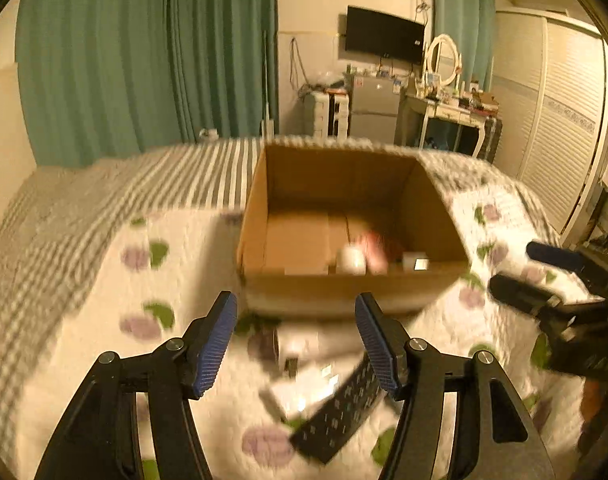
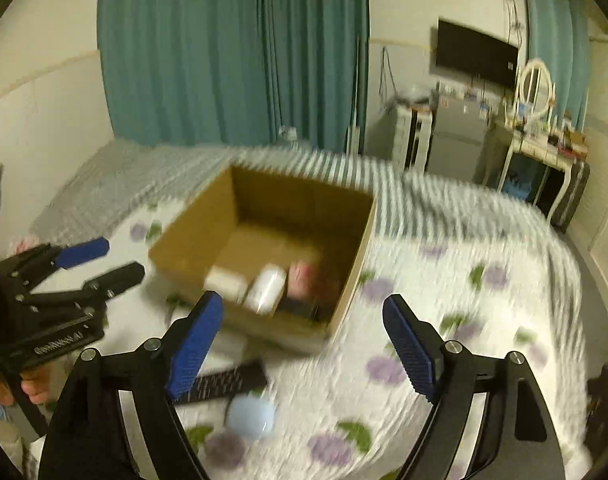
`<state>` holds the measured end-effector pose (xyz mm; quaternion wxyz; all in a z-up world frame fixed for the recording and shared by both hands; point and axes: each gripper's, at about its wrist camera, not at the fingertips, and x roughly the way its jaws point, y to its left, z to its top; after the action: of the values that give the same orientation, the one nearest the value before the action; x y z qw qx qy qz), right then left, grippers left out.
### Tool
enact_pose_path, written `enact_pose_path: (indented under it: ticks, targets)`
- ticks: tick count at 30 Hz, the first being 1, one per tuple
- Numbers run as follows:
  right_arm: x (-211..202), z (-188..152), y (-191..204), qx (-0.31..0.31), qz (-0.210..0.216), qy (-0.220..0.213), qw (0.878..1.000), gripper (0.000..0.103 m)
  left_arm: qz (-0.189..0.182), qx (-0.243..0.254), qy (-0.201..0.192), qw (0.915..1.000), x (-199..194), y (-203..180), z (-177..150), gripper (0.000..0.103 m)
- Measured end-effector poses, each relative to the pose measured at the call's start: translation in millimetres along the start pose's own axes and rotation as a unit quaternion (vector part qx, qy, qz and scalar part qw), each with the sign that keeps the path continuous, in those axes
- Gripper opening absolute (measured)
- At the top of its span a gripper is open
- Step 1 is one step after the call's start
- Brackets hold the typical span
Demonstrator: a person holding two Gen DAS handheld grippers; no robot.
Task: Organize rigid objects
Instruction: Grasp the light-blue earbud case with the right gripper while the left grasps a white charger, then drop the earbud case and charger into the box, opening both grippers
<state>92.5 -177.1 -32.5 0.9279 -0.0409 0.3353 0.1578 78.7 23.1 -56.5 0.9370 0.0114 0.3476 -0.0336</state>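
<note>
While both grippers hover over the floral quilted bed (image 2: 444,280), left gripper (image 1: 295,344) and right gripper (image 2: 304,344) fingers are spread, empty. Open brown cardboard box (image 1: 344,292) holds a white cylindrical bottle (image 2: 265,288), blurred. Black flat remote control (image 1: 340,412) lies before the box.

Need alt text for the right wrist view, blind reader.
An open cardboard box sits on a floral quilt, holding a white bottle and other blurred items. The right tongs are open and empty in the foreground, above a black remote and a pale blue cup on the quilt. The left tongs, also open, show at the left edge.
</note>
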Motion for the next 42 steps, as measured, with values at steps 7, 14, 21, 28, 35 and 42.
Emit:
enact_pose_path:
  ticks: [7, 14, 21, 28, 35, 42]
  targets:
    - [66, -71, 18, -0.008, 0.006, 0.106, 0.994, 0.082, 0.000, 0.004, 0.058, 0.9983, 32, 6, -46, 0.064]
    - [90, -92, 30, -0.028, 0.031, 0.144, 0.989, 0.075, 0.001, 0.012, 0.082, 0.9965, 43, 3, -57, 0.064]
    - [110, -102, 36, -0.040, 0.033, 0.191, 0.980, 0.061, 0.007, 0.017, 0.103, 0.9945, 55, 0, -61, 0.064]
    - [92, -92, 27, -0.028, 0.039, 0.161, 0.986, 0.051, 0.004, 0.010, 0.131, 0.9913, 70, -2, -67, 0.064]
    - [75, -77, 10, -0.004, 0.044, 0.124, 0.991, 0.051, 0.009, 0.013, 0.146, 0.9892, 91, -8, -65, 0.064]
    - [77, -76, 14, 0.001, 0.065, 0.126, 0.990, 0.051, 0.009, -0.002, 0.159, 0.9873, 110, -2, -61, 0.068]
